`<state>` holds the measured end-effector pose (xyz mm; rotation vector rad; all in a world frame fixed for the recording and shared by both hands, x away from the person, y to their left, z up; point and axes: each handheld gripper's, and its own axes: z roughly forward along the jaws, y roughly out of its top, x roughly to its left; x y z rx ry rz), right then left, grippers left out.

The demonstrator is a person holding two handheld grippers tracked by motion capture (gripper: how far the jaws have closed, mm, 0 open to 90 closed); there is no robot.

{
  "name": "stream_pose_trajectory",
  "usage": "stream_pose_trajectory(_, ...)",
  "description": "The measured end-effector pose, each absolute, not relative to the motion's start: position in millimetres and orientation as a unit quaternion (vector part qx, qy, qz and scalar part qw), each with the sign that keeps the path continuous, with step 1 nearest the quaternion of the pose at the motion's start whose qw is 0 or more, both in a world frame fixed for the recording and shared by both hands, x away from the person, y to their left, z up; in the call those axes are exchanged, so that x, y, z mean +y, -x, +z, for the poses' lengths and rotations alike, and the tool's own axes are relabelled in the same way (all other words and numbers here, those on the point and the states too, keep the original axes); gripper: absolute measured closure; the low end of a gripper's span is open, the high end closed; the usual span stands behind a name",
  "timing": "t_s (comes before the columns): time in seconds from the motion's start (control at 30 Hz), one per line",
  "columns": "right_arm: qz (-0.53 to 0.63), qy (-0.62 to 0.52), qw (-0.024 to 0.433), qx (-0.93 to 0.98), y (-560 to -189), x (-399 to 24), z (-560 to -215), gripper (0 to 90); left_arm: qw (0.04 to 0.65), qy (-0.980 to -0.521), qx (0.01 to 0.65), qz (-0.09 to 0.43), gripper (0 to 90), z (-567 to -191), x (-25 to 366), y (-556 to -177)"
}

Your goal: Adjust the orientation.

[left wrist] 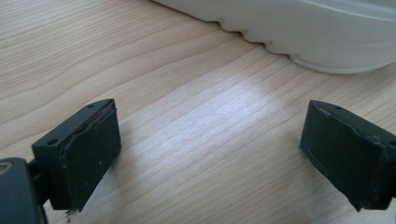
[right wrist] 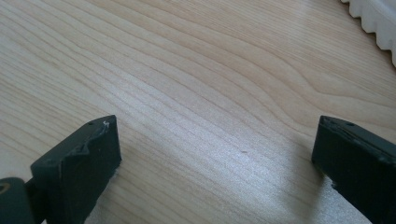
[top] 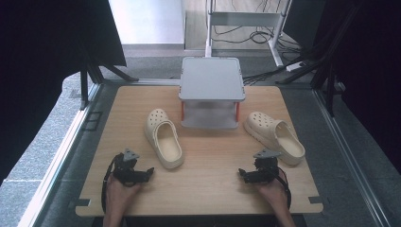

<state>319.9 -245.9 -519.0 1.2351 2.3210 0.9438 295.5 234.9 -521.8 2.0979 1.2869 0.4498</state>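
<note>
Now resting low over the wooden table (top: 208, 165): left gripper (top: 150, 171), jaws spread wide with bare wood between them; right gripper (top: 241, 174), jaws likewise spread, nothing pinched; just beyond the left gripper, toe pointing away, left cream clog (top: 163, 138), its ridged sole edge close ahead in the left gripper view (left wrist: 327, 32); near the right gripper, angled outward, right cream clog (top: 274, 136); between the two clogs, farther back, grey two-tier rack (top: 212, 79).
</note>
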Motion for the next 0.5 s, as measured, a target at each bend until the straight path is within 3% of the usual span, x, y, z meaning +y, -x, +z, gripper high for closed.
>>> stream_pose_trajectory(0.5,0.335,-0.438,0.175,0.815,-318.9,-247.8,-518.3,4.0,0.312,-0.795,0.491,0.170,2.2,-522.2,234.4,-296.1)
